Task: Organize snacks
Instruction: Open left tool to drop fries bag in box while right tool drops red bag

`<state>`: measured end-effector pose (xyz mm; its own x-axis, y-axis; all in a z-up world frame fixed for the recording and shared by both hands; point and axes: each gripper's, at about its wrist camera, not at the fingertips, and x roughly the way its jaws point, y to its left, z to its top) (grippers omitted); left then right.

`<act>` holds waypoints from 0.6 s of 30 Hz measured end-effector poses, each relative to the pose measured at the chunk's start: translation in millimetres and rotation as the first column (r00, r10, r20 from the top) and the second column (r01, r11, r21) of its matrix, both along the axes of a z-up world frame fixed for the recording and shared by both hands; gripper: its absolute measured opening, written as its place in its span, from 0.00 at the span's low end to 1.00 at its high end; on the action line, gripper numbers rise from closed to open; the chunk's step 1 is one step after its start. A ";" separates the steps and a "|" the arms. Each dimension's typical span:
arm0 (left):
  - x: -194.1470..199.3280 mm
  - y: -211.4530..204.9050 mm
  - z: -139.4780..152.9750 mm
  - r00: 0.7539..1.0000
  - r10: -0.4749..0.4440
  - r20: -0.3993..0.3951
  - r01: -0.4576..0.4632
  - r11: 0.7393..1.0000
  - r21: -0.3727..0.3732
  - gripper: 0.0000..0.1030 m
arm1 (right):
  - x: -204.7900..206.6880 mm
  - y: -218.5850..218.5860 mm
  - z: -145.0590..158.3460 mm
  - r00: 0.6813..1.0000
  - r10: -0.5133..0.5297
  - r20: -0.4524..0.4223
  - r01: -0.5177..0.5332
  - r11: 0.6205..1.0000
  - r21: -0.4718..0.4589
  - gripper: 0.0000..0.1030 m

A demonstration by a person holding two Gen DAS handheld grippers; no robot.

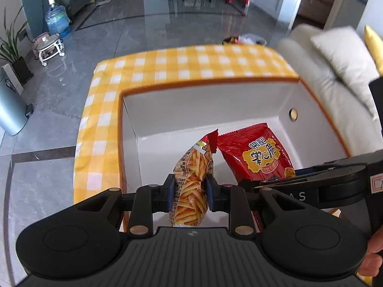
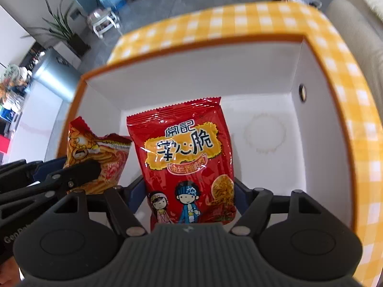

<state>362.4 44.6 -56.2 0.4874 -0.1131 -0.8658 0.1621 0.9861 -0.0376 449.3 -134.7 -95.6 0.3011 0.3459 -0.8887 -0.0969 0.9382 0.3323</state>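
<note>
My left gripper (image 1: 189, 189) tilts steeply down over the box (image 1: 203, 100), pads pinched tight on the fries packet (image 1: 191, 186), which hangs upright inside near the left wall. A thumb (image 1: 373, 253) shows at the lower right edge of the left view (nothing more of the person). My right gripper (image 2: 189, 189) leans down just beside it, clamped on the sides of the red snack bag (image 2: 184, 157), held wide across the jaws. Both packets sit within the white interior; I can't tell whether either touches the floor. Box stands on the yellow checked cloth (image 1: 167, 64).
</note>
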 end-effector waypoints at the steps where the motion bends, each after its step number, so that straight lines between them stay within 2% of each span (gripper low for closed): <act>1: 0.2 -2.6 -1.6 1.000 -0.008 -0.010 0.008 1.000 0.007 0.28 | 2.2 1.6 -3.9 1.000 0.003 -0.016 -0.003 1.000 -0.002 0.68; 9: -0.4 -6.3 -10.6 0.999 0.002 -0.050 0.000 0.999 0.045 0.29 | 14.0 11.2 -30.2 0.993 0.000 -0.119 -0.001 1.000 -0.008 0.69; 12: -4.6 -5.9 -9.1 0.999 0.006 -0.042 -0.005 0.999 0.041 0.30 | 15.6 13.2 -31.1 0.992 0.003 -0.123 -0.005 1.000 -0.019 0.70; 14: -7.5 -5.6 -6.1 1.000 0.009 -0.029 -0.008 0.999 0.041 0.35 | 16.0 15.5 -28.7 0.994 0.003 -0.113 -0.008 0.999 -0.040 0.71; 16: -10.3 -6.0 -1.1 1.000 0.004 -0.010 -0.003 0.999 0.042 0.46 | 15.9 17.1 -27.1 0.994 0.006 -0.110 -0.012 0.999 -0.051 0.72; 18: -14.7 -6.9 5.4 1.000 -0.001 0.015 0.000 0.999 0.048 0.53 | 16.8 16.7 -24.4 0.995 0.005 -0.099 -0.010 0.999 -0.052 0.76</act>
